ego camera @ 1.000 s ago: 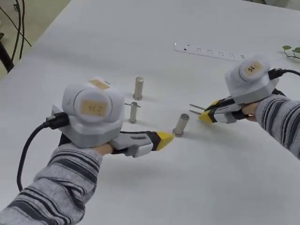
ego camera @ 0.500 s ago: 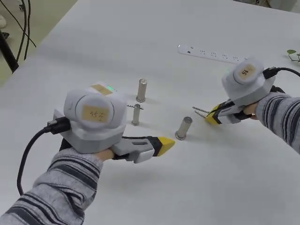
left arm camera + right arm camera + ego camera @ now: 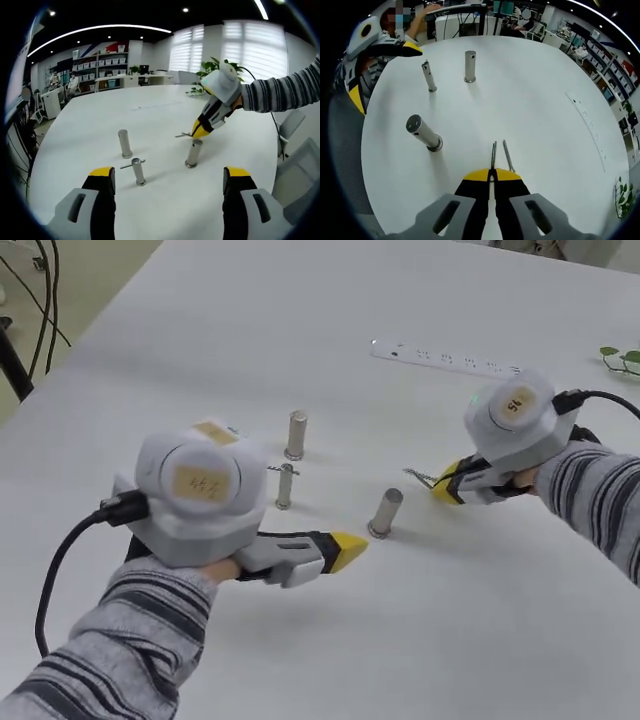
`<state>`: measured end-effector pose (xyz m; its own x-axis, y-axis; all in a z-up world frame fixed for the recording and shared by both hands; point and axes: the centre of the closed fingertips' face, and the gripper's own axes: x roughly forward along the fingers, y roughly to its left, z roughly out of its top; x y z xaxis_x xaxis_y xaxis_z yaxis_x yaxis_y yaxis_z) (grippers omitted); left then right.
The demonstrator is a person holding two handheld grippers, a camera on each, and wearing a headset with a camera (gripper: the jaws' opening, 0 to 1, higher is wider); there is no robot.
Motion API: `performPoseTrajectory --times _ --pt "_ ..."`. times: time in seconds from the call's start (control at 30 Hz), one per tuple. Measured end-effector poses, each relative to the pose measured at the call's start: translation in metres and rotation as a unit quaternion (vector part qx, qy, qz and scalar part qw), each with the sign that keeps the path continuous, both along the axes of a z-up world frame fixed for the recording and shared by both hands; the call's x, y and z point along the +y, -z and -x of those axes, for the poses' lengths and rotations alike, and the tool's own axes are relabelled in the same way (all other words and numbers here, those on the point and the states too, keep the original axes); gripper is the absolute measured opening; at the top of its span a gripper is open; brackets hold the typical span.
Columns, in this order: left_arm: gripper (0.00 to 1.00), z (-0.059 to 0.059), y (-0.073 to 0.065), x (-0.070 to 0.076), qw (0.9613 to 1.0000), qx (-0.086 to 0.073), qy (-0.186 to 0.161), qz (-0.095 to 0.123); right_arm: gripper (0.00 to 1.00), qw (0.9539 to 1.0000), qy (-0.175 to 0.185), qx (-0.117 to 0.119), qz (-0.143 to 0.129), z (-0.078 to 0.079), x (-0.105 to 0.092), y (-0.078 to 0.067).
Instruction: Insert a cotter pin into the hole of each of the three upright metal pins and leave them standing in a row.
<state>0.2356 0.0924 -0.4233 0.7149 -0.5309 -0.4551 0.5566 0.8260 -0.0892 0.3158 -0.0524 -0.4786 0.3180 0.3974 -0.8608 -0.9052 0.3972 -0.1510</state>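
Moved since a second ago: my right gripper [image 3: 445, 485] has edged a little nearer the nearest metal pin and sits lower over the table [image 3: 300, 320]; my left gripper [image 3: 345, 550] holds much the same place.

Item, right gripper: jaws clenched on the head of a loose cotter pin [image 3: 493, 155]; its two legs project forward, slightly splayed; leg tips near the top of the near metal pin [image 3: 385, 511], apart from it.

Item, left gripper: jaws released and spread wide, nothing between them; hovering low on the near side of the pins, aimed toward the near pin.

Item, far metal pin [image 3: 296, 433]: upright on the table.

Item, middle metal pin [image 3: 285, 485]: upright, just in front of the far one; a fitted cotter pin [image 3: 283, 469] sits crosswise through its top.

Item, near metal pin: standing on its base, off to the right of the middle one, between the two grippers; whether it leans I cannot tell.

Item, power strip [image 3: 445, 355]: white, lying flat, well beyond the pins.

Item, green leaves [image 3: 622, 355]: at the far right table edge.

Item, striped sleeves [image 3: 600, 500]: on both my forearms.
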Motion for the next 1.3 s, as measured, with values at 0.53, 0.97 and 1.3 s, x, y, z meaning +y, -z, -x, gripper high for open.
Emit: performPoseTrajectory --times 0.53,0.97,1.3 --pt "0.80 0.014 -0.013 -0.015 0.9994 -0.006 0.028 0.017 0.00 0.9966 -0.035 -0.062 -0.041 0.033 0.009 -0.042" --pt "0.63 0.029 -0.017 -0.036 0.9966 0.013 0.067 0.046 0.00 0.9892 -0.100 -0.089 -0.060 0.082 0.029 -0.062" --pt "0.46 0.039 -0.019 -0.048 0.9919 0.040 0.077 0.092 0.00 0.9783 -0.166 -0.113 -0.049 0.107 0.043 -0.062"
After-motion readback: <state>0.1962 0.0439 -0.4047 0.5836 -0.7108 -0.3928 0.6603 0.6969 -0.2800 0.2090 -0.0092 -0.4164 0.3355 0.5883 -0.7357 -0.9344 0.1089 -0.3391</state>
